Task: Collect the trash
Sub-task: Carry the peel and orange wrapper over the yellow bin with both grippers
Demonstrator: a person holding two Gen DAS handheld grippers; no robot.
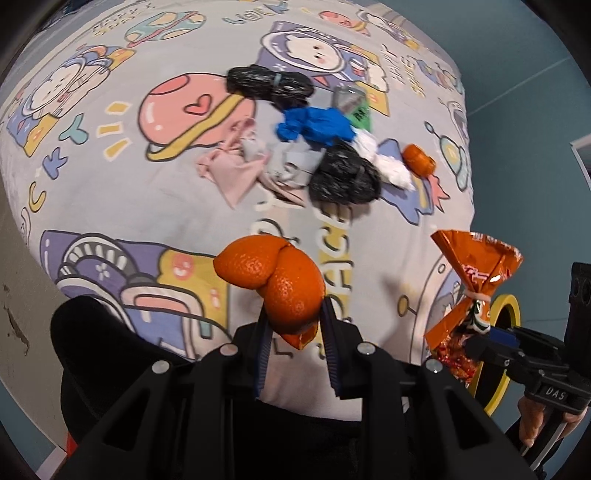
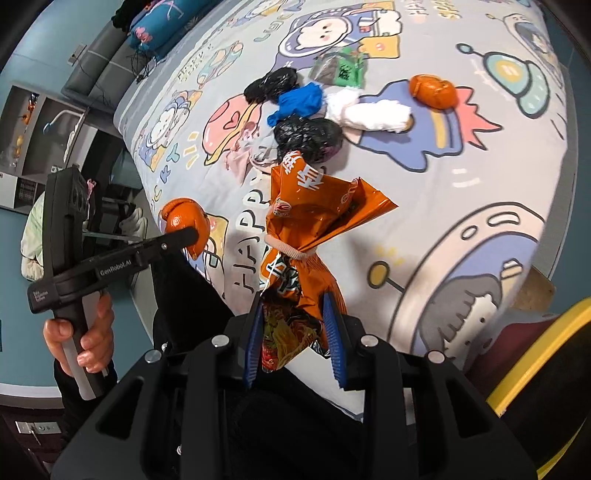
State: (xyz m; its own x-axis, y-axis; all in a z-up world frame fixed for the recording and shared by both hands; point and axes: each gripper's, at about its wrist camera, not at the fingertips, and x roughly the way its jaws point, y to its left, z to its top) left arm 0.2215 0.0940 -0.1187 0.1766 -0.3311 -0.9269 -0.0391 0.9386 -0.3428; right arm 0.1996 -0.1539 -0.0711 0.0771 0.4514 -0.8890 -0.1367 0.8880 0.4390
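Observation:
My left gripper [image 1: 293, 317] is shut on an orange peel [image 1: 273, 280] and holds it above the bed's near edge; it also shows in the right wrist view [image 2: 184, 225]. My right gripper [image 2: 295, 314] is shut on an orange snack bag [image 2: 306, 229] tied with a band, also seen in the left wrist view [image 1: 472, 280]. Farther on the bed lies a trash pile: two black bags [image 1: 343, 177] [image 1: 269, 83], a blue bag [image 1: 314, 123], white tissue [image 1: 388, 162], pink and grey scraps [image 1: 236, 166], a green packet [image 2: 340, 68] and another orange peel [image 2: 432, 90].
The bed has a cartoon-print sheet [image 1: 110, 184]. A yellow-rimmed bin [image 2: 535, 358] stands by the bed's near right corner, also in the left wrist view [image 1: 498, 350]. A blue pillow [image 2: 162, 26] and shelves [image 2: 33, 122] are at the far left.

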